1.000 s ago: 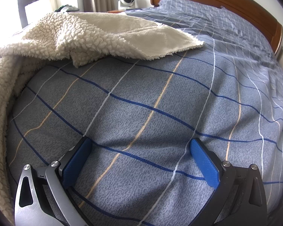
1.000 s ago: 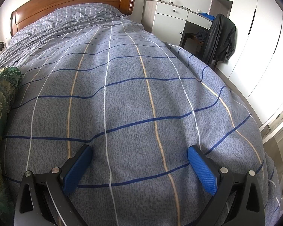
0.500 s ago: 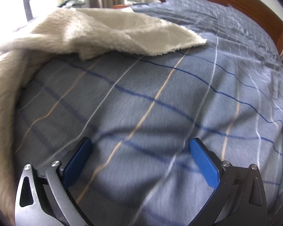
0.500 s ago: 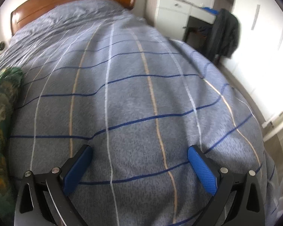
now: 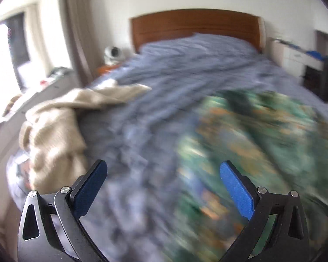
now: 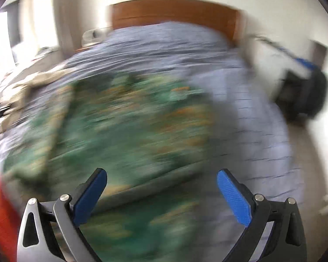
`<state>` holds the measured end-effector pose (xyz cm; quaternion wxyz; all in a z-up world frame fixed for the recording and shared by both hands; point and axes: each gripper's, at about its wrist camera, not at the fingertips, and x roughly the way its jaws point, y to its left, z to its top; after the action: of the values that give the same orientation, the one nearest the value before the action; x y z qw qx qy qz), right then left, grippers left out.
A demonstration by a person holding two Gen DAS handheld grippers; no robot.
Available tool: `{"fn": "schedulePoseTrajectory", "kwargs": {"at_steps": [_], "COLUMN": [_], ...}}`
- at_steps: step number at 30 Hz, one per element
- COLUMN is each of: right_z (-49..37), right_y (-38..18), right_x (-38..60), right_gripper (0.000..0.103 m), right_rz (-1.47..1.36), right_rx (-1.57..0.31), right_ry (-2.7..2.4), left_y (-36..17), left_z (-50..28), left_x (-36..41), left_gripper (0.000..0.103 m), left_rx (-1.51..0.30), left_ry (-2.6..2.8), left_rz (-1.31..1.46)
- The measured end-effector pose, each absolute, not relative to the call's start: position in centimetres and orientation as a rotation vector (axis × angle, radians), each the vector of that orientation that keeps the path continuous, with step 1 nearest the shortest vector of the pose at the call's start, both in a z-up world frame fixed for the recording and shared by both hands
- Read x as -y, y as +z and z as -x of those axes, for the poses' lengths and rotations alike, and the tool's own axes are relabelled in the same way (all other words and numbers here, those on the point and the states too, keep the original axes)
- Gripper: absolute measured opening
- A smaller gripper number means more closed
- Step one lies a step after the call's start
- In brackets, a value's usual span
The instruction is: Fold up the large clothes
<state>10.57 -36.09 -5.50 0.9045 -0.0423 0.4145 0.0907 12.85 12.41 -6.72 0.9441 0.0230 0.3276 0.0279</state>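
A large green patterned garment (image 5: 262,135) with orange marks lies spread on the grey-blue checked bed; it also shows in the right wrist view (image 6: 129,126). Both views are motion-blurred. My left gripper (image 5: 164,183) is open and empty, above the bed at the garment's left edge. My right gripper (image 6: 161,190) is open and empty, above the garment's near part. A cream fleece blanket (image 5: 59,126) lies crumpled at the bed's left side.
A wooden headboard (image 5: 196,28) stands at the far end. A white fan (image 5: 112,53) sits on a bedside table. A dark jacket on a chair (image 6: 306,96) and white drawers stand right of the bed. Something orange-red (image 6: 0,214) is at the lower left.
Both grippers have pulled back and risen from close over the quilt, and both views now face the headboard. The green garment has come into full view. Both grippers stay open.
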Motion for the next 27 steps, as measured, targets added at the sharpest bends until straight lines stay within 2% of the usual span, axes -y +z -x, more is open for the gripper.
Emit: {"fn": "schedulePoseTrajectory", "kwargs": {"at_steps": [6,8,9,11,13,17,20,23,25,27], "right_z": [-10.0,-11.6,-12.3,-13.0,-12.6,-9.4,-6.4,-3.7,-2.9,-3.2], "right_y": [-11.2,-14.1,-15.4,-16.4,-15.3,-9.3,-2.6,1.4,2.3,1.5], "right_x": [23.9,22.9,23.1,24.1,26.3,31.7,39.8,49.4,56.3,62.4], "right_gripper": [0.103,0.101,0.096,0.034,0.012,0.01,0.01,0.01,0.011,0.017], "right_rz": [0.318,0.425,0.454,0.385,0.182,0.007,-0.082,-0.129,-0.151,-0.175], "right_rx": [-0.879,-0.889,-0.905,-0.956,-0.971,-0.857,-0.695,-0.587,-0.574,-0.633], "right_ry": [0.391,0.339,0.309,0.341,0.375,0.289,0.106,-0.116,-0.259,-0.38], "left_y": [-8.0,-8.1,-8.2,-8.3,-8.8,-9.6,-9.2,-8.4,-7.9,-7.4], "left_z": [-7.8,-7.2,-6.9,-5.9,-4.9,-4.0,-3.6,-3.7,-4.0,-4.4], "left_x": [-7.7,-7.6,-7.8,-8.1,-8.1,-8.2,-7.7,-6.9,-6.2,-5.4], "left_gripper": [0.103,0.103,0.103,0.103,0.103,0.103,0.103,0.103,0.103,0.103], "left_rx": [-0.726,-0.743,-0.752,-0.763,-0.776,-0.799,-0.785,-0.754,-0.737,-0.722], "left_ry": [-0.047,-0.058,-0.056,-0.052,-0.047,-0.026,-0.036,-0.072,-0.097,-0.136], "left_rz": [0.002,0.024,0.032,0.034,0.029,-0.016,-0.048,-0.07,-0.087,-0.111]}}
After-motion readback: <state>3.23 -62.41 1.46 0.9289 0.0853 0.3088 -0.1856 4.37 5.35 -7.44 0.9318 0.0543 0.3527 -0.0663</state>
